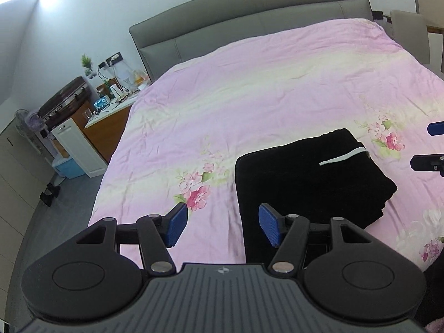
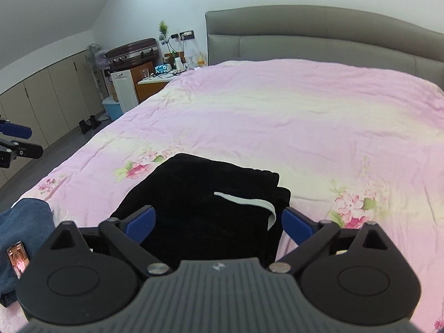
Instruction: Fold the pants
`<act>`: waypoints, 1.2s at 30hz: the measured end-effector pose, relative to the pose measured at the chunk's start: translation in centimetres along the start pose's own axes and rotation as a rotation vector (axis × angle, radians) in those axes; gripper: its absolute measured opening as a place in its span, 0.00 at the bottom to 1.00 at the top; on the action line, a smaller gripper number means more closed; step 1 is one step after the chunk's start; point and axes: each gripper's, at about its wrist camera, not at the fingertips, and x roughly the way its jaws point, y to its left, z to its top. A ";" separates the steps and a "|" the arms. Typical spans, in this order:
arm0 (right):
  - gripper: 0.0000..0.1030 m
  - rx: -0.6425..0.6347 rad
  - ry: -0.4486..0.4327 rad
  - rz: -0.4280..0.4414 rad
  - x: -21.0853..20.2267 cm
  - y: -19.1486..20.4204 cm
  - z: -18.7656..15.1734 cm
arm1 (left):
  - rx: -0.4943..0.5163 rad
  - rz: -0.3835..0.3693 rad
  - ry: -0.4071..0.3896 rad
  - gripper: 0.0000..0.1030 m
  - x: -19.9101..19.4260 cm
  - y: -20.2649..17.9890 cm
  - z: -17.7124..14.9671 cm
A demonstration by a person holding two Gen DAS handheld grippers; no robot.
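The black pants (image 1: pixel 305 174) lie folded in a compact stack on the pink floral bedspread (image 1: pixel 236 97), with a white drawstring (image 1: pixel 342 156) on top. My left gripper (image 1: pixel 222 226) is open and empty, above the stack's left near edge. My right gripper (image 2: pixel 219 223) is open and empty, hovering over the near side of the pants (image 2: pixel 205 202); the white drawstring (image 2: pixel 247 202) lies between its fingers' span. The right gripper's fingers (image 1: pixel 428 163) show at the right edge of the left wrist view; the left gripper's fingers (image 2: pixel 16 138) show at the left edge of the right wrist view.
The grey headboard (image 1: pixel 249 19) is at the far end. A nightstand (image 1: pixel 111 116) with clutter, a suitcase (image 1: pixel 65 101) and a fan stand left of the bed. Blue jeans (image 2: pixel 22 230) with a phone (image 2: pixel 18 258) lie at the near left bed edge.
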 end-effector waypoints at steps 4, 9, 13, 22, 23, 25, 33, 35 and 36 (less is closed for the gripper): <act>0.95 -0.040 -0.074 0.019 -3.1 2.0 -2.0 | -0.030 0.093 -0.049 0.68 -0.3 -2.7 -3.0; 0.95 -0.047 -0.113 0.020 -4.6 3.9 -5.1 | -0.134 0.100 -0.106 0.68 -0.4 -6.0 -5.8; 0.95 -0.044 -0.135 -0.002 -4.9 4.8 -7.3 | -0.203 0.023 -0.100 0.68 0.2 -8.0 -7.2; 0.95 -0.027 -0.104 -0.084 -2.3 4.5 -9.8 | -0.273 0.036 -0.064 0.72 2.7 -9.4 -10.3; 0.95 -0.020 -0.089 -0.087 -1.8 4.4 -10.0 | -0.266 0.039 -0.062 0.72 2.9 -9.5 -10.3; 0.95 -0.013 -0.059 -0.098 -0.6 4.1 -10.2 | -0.265 0.040 -0.059 0.72 3.5 -9.7 -10.5; 0.95 0.005 -0.002 -0.119 1.8 3.4 -10.6 | -0.295 0.032 0.018 0.72 5.6 -10.3 -11.1; 0.95 0.009 -0.004 -0.117 1.8 3.4 -10.7 | -0.300 0.028 0.031 0.72 5.7 -10.5 -11.3; 0.95 0.008 -0.005 -0.117 1.7 3.4 -10.8 | -0.300 0.026 0.035 0.72 5.7 -10.5 -11.4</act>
